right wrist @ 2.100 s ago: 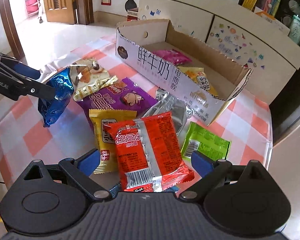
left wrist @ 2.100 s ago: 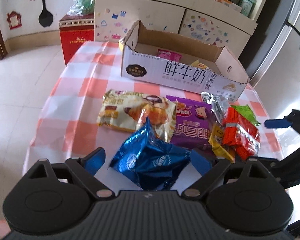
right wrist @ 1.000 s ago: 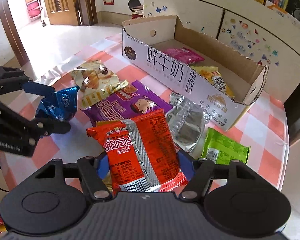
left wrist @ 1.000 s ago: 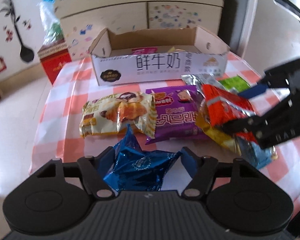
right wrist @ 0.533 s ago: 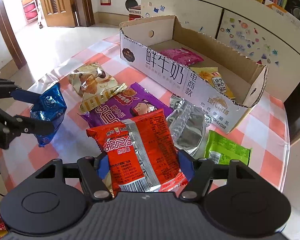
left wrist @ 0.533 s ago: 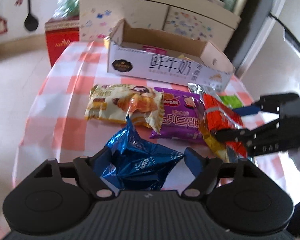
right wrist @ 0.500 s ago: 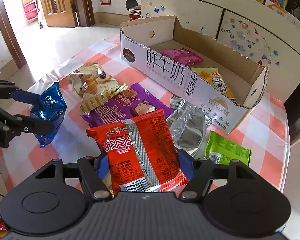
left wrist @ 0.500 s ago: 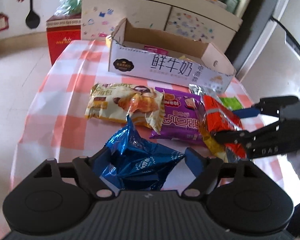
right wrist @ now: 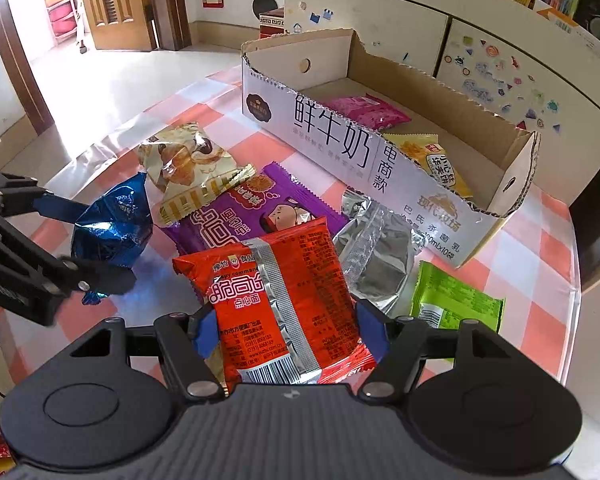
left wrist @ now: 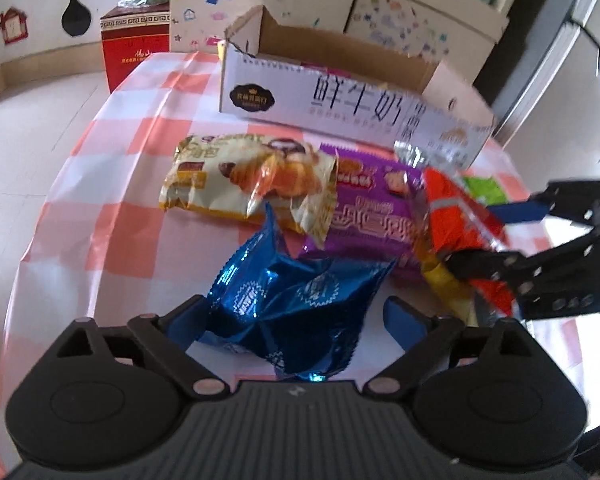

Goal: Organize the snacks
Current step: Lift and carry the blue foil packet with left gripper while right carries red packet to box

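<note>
My left gripper is shut on a blue foil snack packet, held above the checked table; it also shows in the right wrist view. My right gripper is shut on a red noodle snack packet, seen in the left wrist view too. An open white cardboard box stands behind, holding a pink packet and a yellow packet.
On the red-and-white checked table lie a croissant bag, a purple packet, a silver packet, a green packet and a yellow packet. A cabinet stands behind the box.
Both grippers have closed on their packets and lifted them off the table. The left gripper has swung slightly and come nearer the box.
</note>
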